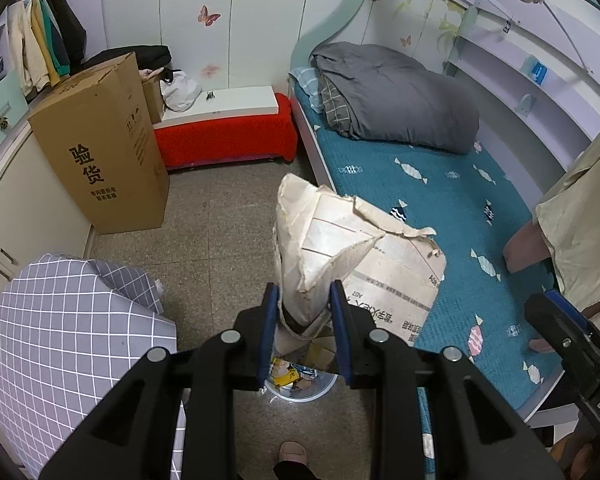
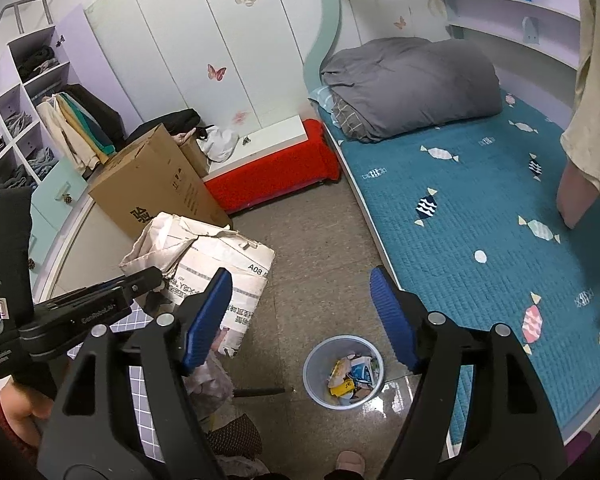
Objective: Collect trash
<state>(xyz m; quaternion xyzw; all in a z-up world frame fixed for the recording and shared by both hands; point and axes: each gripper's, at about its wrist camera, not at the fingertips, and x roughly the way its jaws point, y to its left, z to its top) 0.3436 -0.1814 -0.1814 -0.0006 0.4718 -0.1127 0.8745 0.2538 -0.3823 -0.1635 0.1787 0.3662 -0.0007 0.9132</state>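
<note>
Left tool [image 1: 304, 304] gripping torn carton [image 1: 364, 248]

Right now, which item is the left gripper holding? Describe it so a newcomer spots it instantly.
Start at the teal bed, then drop to the floor beside it and the small round bin. Held up near the bin is a torn, crumpled white paper sack, clamped in the left gripper; unlike the brown carton, it's pale and ragged.
</note>
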